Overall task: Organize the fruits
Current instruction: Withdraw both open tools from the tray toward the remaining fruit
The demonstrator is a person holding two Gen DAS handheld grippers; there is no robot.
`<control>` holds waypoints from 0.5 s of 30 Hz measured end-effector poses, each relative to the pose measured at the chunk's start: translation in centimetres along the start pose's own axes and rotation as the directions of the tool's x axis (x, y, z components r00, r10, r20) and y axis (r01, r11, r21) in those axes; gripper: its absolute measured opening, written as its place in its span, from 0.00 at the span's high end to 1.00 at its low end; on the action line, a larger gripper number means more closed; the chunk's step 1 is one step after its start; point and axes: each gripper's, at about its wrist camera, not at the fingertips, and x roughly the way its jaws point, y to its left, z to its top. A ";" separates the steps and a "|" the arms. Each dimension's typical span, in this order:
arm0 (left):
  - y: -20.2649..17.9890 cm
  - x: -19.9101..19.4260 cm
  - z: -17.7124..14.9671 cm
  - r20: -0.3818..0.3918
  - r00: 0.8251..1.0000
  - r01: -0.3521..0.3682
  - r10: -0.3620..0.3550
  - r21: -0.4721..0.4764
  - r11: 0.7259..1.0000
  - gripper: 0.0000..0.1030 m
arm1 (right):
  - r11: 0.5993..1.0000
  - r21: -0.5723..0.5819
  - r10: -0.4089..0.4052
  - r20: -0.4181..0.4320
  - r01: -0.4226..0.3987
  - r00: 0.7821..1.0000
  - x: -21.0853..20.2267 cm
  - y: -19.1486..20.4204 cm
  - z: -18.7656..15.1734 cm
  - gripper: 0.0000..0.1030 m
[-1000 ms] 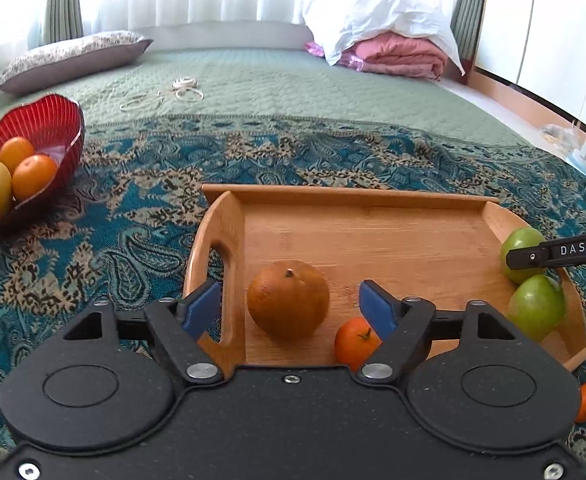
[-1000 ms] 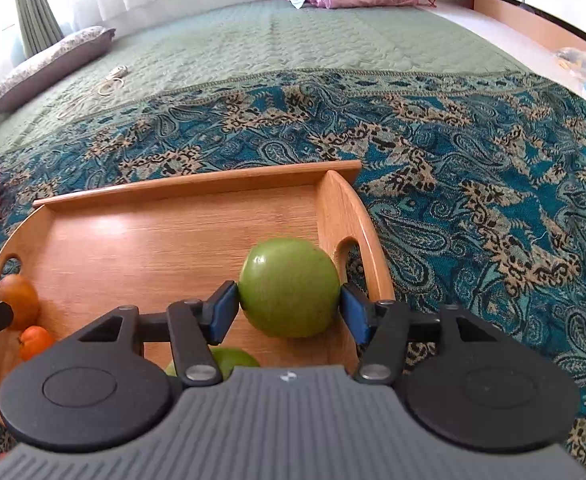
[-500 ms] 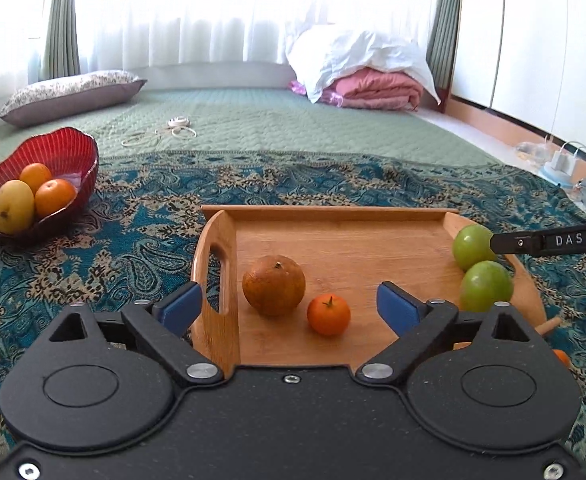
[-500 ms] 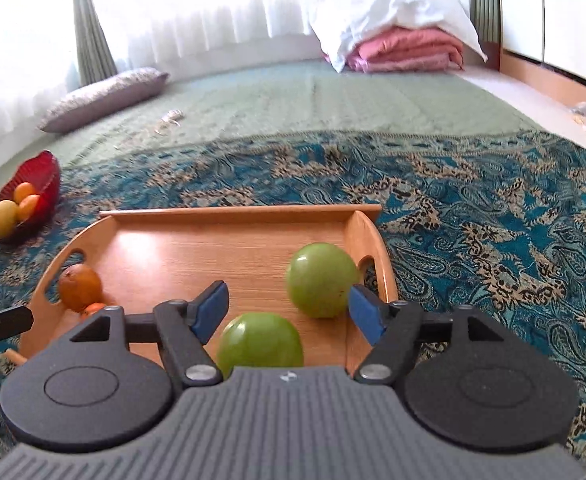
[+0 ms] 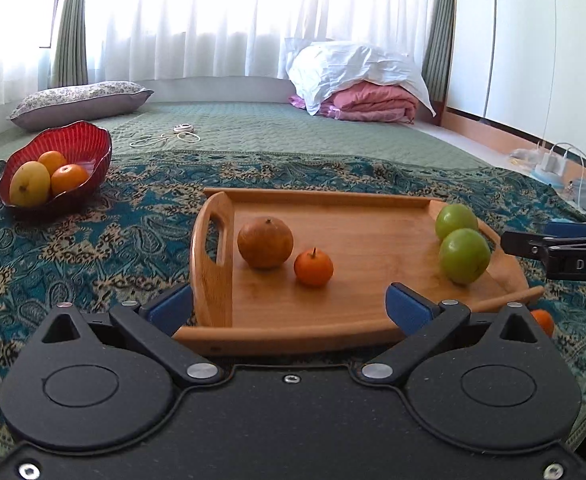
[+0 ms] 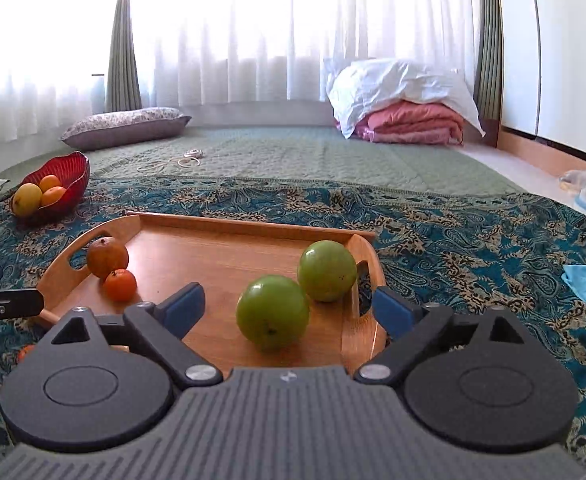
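Note:
A wooden tray [image 5: 357, 236] [image 6: 221, 256] lies on the patterned blanket. On its left side sit a brown-orange fruit [image 5: 265, 242] [image 6: 107, 257] and a small orange [image 5: 313, 267] [image 6: 120, 285]. On its right side sit two green apples [image 5: 464, 255] [image 6: 272, 312], the farther one [image 5: 456, 221] [image 6: 326, 271] by the handle. My left gripper [image 5: 289, 306] is open and empty, in front of the tray's near edge. My right gripper [image 6: 289, 308] is open and empty, drawn back from the apples; it also shows in the left wrist view [image 5: 561, 252].
A red bowl [image 5: 73, 148] [image 6: 69, 172] with a mango and oranges stands at the far left. A small orange [image 5: 543, 322] lies on the blanket right of the tray. A pillow [image 5: 81, 102], a cord [image 5: 165, 140] and folded bedding [image 5: 369, 100] lie further back.
Both grippers have opened wide and pulled back and up from the tray. The right one let go of the green apple, the left one left the brown-orange fruit on the tray.

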 end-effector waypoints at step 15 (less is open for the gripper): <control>-0.9 -0.3 -4.6 -0.021 0.999 -0.039 0.040 0.044 0.998 0.00 | 0.995 -0.056 -0.077 0.043 0.079 0.996 -2.0 1.2 -5.9 0.00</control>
